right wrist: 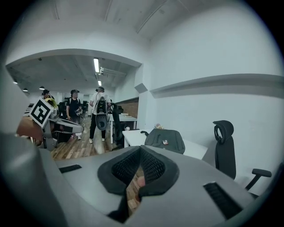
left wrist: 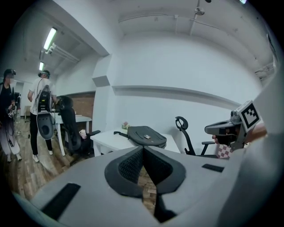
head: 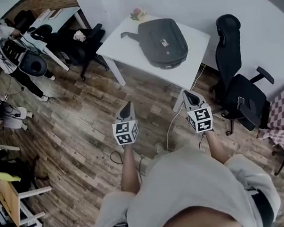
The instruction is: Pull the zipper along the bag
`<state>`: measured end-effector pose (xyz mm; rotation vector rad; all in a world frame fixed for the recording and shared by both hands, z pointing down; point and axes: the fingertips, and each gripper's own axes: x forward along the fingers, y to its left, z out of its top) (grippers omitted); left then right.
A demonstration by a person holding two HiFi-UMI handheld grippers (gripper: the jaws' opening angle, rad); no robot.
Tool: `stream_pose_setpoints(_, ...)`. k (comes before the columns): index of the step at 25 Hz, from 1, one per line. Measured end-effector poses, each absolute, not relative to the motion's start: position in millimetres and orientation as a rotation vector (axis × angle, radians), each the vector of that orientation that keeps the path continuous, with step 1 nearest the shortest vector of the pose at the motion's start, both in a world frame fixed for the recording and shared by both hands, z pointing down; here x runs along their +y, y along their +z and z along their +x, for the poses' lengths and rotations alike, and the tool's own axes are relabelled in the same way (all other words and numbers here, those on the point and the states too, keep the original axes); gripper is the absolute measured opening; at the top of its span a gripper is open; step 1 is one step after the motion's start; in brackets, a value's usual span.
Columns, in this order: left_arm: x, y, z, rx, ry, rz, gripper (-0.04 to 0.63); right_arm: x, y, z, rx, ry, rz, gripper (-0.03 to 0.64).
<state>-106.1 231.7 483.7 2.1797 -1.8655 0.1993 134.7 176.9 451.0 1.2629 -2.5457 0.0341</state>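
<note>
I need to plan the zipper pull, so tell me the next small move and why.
Probably step closer and carry both grippers toward the bag. It lies on the table, well beyond the left gripper and right gripper, which hang over the floor with jaws shut and nothing between them.

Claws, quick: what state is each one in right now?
Left claw: closed, holding nothing.
Right claw: closed, holding nothing.
</note>
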Motion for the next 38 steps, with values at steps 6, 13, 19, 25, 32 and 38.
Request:
stream_pose_setpoints(6, 205.2, 494.2, -118.7, -1.817, 0.228, 2.199, 0.026, 161.7, 467.0, 118.5, -2.519, 0.077, 1.260, 0.014)
stream_pose_setpoints(13, 173.2, 507.3, -130.2, -1.788, 0.249, 2.189, 0.026, 126.0, 479.7, 94.3, -2.524, 0.105, 1.222, 0.014)
stream_pose_setpoints(19, 125.0, 512.3, -147.6, -1.797, 0.269, 2.173, 0.026, 76.0, 490.4, 70.1, -2.543, 0.128, 1.180, 0.014)
stream_pose_setpoints(25, 59.9, 513.1, -152.1, -1.813, 0.304, 2.147, 0.026, 8.2, 499.1, 59.9, -2.557, 0.155, 1.129, 0.014)
stream_pose_setpoints(32, -9.2, 508.7, -161.2, -1.837, 0.355, 2.108, 0.026, -65.6, 506.0, 43.6, -2.568, 0.183, 1.050, 0.014)
stream_pose_setpoints(38, -61.0, 510.4, -157.3, -1.850, 0.382, 2.079, 0.026, -113.5, 515.3, 35.4, -2.579, 0.209, 0.986, 0.014)
